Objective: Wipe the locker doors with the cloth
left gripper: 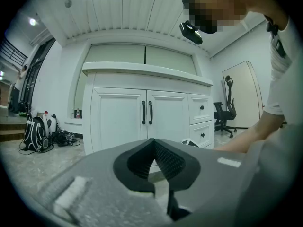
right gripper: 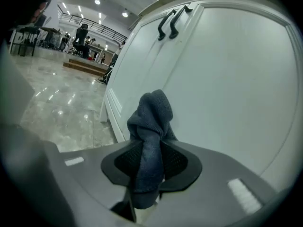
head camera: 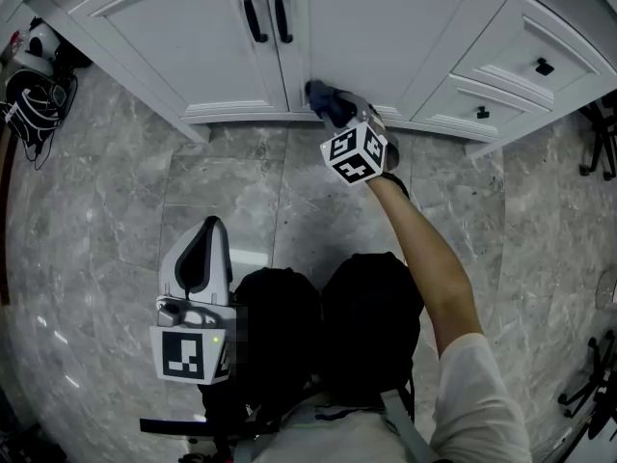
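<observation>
Head view: 2 white panelled locker doors fill 12 o'clock, each with a black bar handle beside the centre seam. White drawer fronts with small black knobs sit at 2 o'clock. A grey marble tile floor spreads below. A black backpack lies on the floor at 10 o'clock, by the cabinet's left end.

Right claw: held out on a bare forearm, at 12 o'clock from frame centre. Its nose is low on the right-hand door, just right of the seam and just above the base moulding. Its marker cube faces up toward the camera. In the right gripper view, both jaws clamp a dark blue-grey cloth. The pinched band runs down between the ribbed pads, and a bunched knot stands up past the tips. The door panel lies at 3 o'clock of the knot, very close; whether they touch cannot be told. The 2 handles show near 12 o'clock in that view.

Left claw: at 8 o'clock in the head view, over the floor and well apart from the doors. In the left gripper view the jaw tips meet with nothing between them. The doors stand ahead at 12 o'clock and a black office chair at 3 o'clock.
</observation>
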`<action>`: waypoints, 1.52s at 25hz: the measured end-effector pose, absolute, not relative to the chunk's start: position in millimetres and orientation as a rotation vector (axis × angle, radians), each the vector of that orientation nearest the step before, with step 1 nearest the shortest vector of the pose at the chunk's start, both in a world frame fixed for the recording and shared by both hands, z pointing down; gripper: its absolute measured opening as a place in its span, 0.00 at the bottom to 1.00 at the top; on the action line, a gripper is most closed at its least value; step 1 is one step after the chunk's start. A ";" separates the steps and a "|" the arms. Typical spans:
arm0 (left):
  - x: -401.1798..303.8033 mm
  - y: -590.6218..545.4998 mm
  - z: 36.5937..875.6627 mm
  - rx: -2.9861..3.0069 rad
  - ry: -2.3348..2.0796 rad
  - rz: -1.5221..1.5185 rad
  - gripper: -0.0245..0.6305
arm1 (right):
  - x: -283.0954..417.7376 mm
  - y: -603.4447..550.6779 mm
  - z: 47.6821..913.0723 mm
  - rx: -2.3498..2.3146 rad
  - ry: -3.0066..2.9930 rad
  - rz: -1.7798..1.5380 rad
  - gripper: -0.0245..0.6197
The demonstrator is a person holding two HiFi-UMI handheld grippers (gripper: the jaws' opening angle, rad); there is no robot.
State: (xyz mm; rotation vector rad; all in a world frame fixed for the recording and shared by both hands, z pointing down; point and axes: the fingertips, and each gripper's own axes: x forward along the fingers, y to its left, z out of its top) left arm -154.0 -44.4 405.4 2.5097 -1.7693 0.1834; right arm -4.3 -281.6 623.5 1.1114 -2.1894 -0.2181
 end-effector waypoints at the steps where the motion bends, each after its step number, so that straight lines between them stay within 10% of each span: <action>1: -153.8 -45.3 405.9 2.509 -1.769 0.184 0.04 | 7.3 -281.1 624.4 1.125 -2.172 -0.217 0.20; 22: -134.4 -43.2 401.6 2.536 -1.744 0.169 0.04 | 167.7 -259.8 623.9 1.315 -1.964 -0.133 0.20; 38: -202.2 -29.5 413.0 2.440 -1.799 0.095 0.04 | -142.7 -230.9 445.3 0.958 -2.518 -0.428 0.20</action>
